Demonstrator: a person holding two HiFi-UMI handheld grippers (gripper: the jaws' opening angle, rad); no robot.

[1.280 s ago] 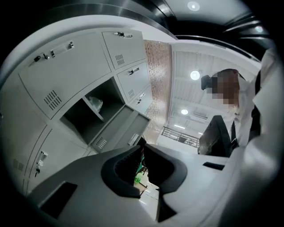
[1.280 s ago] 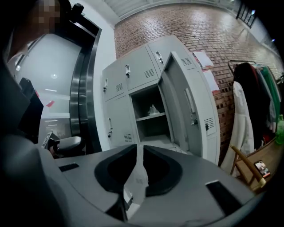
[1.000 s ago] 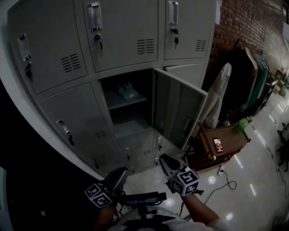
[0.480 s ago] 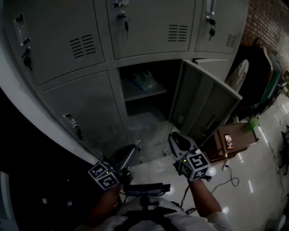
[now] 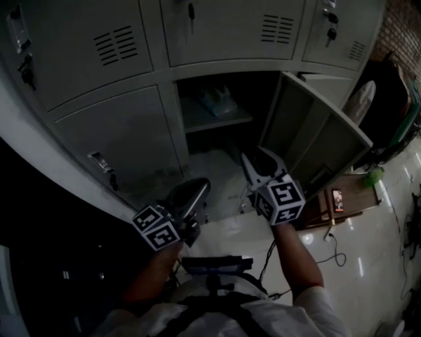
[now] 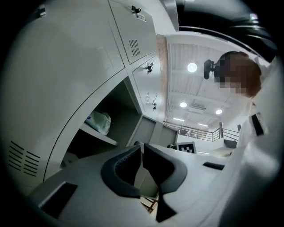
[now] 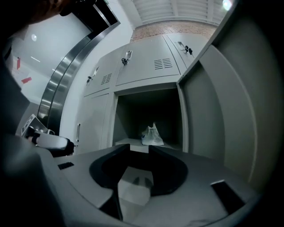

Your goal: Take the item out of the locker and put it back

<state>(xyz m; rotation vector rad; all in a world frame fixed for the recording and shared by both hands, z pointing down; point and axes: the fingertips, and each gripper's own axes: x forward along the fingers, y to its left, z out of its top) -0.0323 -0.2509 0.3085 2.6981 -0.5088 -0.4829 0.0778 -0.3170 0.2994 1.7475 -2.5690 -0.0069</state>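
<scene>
- The left gripper's (image 6: 142, 148) dark fingers (image 6: 120, 170) are curved and ribbed on their inner faces. Their tips meet, with nothing between them.
- The right gripper's (image 7: 139, 151) fingers (image 7: 171, 170) have the same dark, scooped shape. They stand moderately apart and have just been opening. The gap holds nothing and shows only the pale locker floor behind it.
- Both gripper bodies are smooth, matte, light-grey plastic.
- Each gripper carries a cube, the left cube (image 5: 158, 227) and the right cube (image 5: 284, 201). Both are printed with black-and-white square marker patterns, and that is the only print that can be made out.
- The item, a bag (image 7: 152, 135), sits on the shelf (image 5: 220, 118) inside the open compartment, well apart from both grippers. It is pale, crumpled, thin plastic, bunched to a peak at the top. Any print on it is too dim to read.
- The locker (image 5: 125, 131) is grey painted sheet metal with flat panels.
- The door (image 5: 316, 135) of the open compartment is swung out to the right.
- The closed doors above have louvred vent slots (image 5: 115, 45), and a key (image 5: 191, 12) hangs from a lock.
- At the far right is a rough red brick wall (image 5: 401, 26).
</scene>
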